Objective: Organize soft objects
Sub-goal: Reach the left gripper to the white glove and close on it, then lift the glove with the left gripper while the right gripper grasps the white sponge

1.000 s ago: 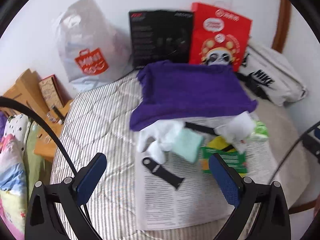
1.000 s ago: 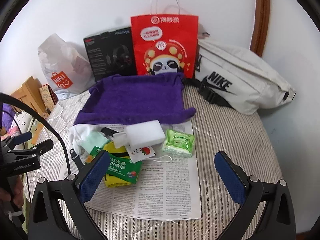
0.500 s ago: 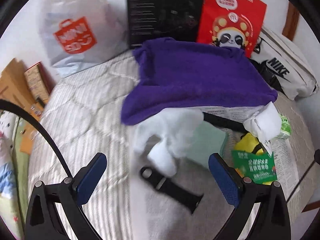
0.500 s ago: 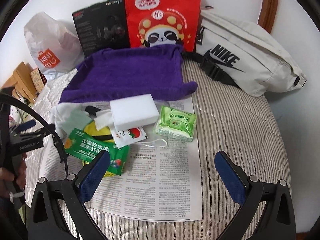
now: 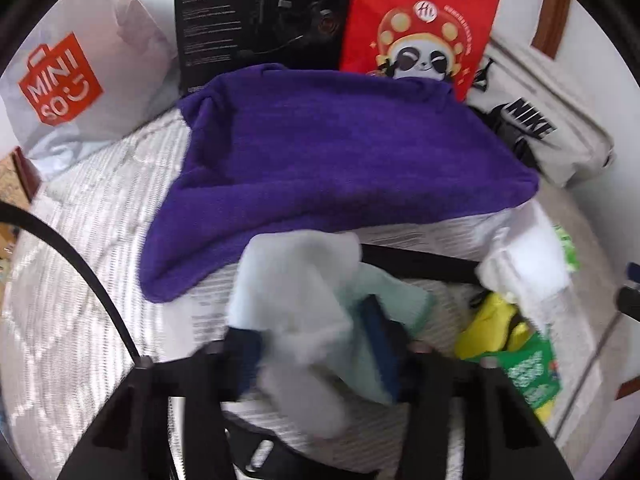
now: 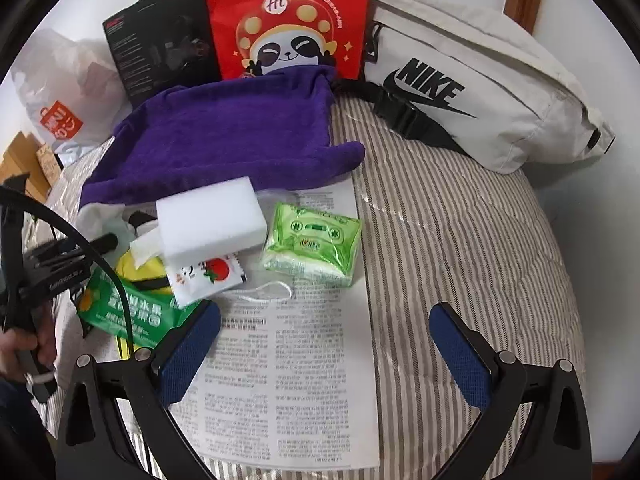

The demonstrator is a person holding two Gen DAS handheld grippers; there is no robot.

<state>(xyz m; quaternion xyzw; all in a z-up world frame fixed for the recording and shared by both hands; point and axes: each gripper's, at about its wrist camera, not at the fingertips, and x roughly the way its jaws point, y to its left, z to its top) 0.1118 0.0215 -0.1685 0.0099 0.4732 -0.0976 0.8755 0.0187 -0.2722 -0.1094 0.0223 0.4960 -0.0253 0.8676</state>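
Observation:
In the left wrist view my left gripper [image 5: 316, 344] is shut on a bunched white cloth [image 5: 292, 292] with a pale green cloth [image 5: 384, 292] beside it, in front of a purple towel [image 5: 340, 148]. In the right wrist view my right gripper [image 6: 324, 344] is open and empty over a newspaper [image 6: 304, 344]. Beyond it lie a white sponge block [image 6: 208, 216], a green tissue pack [image 6: 316, 244], a tomato-print packet [image 6: 204, 276] and a green packet [image 6: 128, 312]. The purple towel [image 6: 224, 136] lies further back.
A red panda bag [image 6: 288, 16], black box [image 6: 160, 52], white Nike bag [image 6: 480, 92] and Miniso bag [image 5: 68, 80] stand along the wall. A black watch strap [image 5: 420, 264] and yellow item [image 5: 492, 328] lie on the newspaper. The striped bed [image 6: 460, 216] extends right.
My left gripper moved forward and down and closed on the white cloth. My right gripper moved closer to the items on the newspaper and stayed open.

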